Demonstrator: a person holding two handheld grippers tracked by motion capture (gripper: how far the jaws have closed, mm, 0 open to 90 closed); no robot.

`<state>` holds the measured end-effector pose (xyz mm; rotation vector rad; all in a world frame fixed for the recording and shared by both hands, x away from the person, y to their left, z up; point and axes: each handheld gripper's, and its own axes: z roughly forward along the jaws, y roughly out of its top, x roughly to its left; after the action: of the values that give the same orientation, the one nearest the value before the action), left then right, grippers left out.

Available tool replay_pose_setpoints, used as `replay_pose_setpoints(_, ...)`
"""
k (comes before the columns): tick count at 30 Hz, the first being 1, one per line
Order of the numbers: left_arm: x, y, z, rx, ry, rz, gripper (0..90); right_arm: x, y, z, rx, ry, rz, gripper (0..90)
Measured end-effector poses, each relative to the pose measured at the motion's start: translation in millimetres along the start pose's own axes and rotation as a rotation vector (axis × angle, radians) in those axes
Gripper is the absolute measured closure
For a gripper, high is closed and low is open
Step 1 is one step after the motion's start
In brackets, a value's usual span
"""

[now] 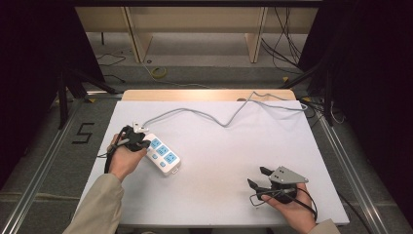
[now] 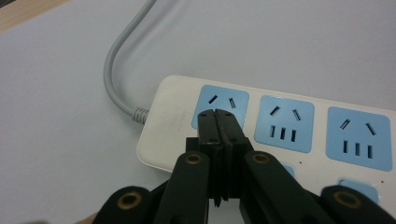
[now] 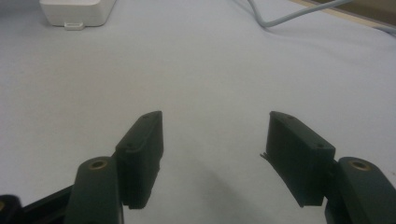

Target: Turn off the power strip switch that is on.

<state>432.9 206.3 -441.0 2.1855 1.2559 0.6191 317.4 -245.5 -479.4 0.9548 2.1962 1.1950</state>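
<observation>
Jaws of the left gripper point(image 2: 218, 122) are closed, empty, tips over the power strip point(image 1: 162, 155) at nine o'clock on the table point(image 1: 219, 161). Right gripper point(image 1: 258, 178) at five o'clock, jaws wide, empty. Advise pressing squarely downward, without dragging the strip's grey cord point(image 1: 214, 116).

The power strip point(image 2: 280, 135) under the closed left gripper point(image 2: 218, 122) looks like smooth, faintly glossy white plastic with matt blue socket faces. Its grey cable point(image 2: 119, 79) looks rubbery. The table cover point(image 3: 196, 70) ahead of the right gripper point(image 3: 215, 158) is matt, finely grained.
</observation>
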Motion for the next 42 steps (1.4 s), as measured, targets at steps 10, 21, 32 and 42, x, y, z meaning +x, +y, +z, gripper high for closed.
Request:
replay_pose_setpoints(10, 4.4, -3.9, 8.1, 0.026, -0.006, -0.025, 89.4, 0.2, 0.1, 0.0, 0.002, 0.0, 0.0, 37.6)
replay_pose_setpoints(21, 5.8, -4.1, 12.1, 0.045, -0.014, -0.031, 89.4, 0.5, 0.1, 0.1, 0.002, 0.001, 0.001, 37.6)
replay_pose_setpoints(32, 4.7, -5.3, 13.7, 0.05, -0.019, -0.052, 89.6, 0.6, 0.1, 0.1, 0.0, 0.002, 0.001, 37.6)
replay_pose_setpoints(42, 2.3, -4.8, 13.8, 0.056, -0.004, -0.047, 89.7, 0.8, 0.2, 0.0, 0.0, 0.002, 0.0, 37.6)
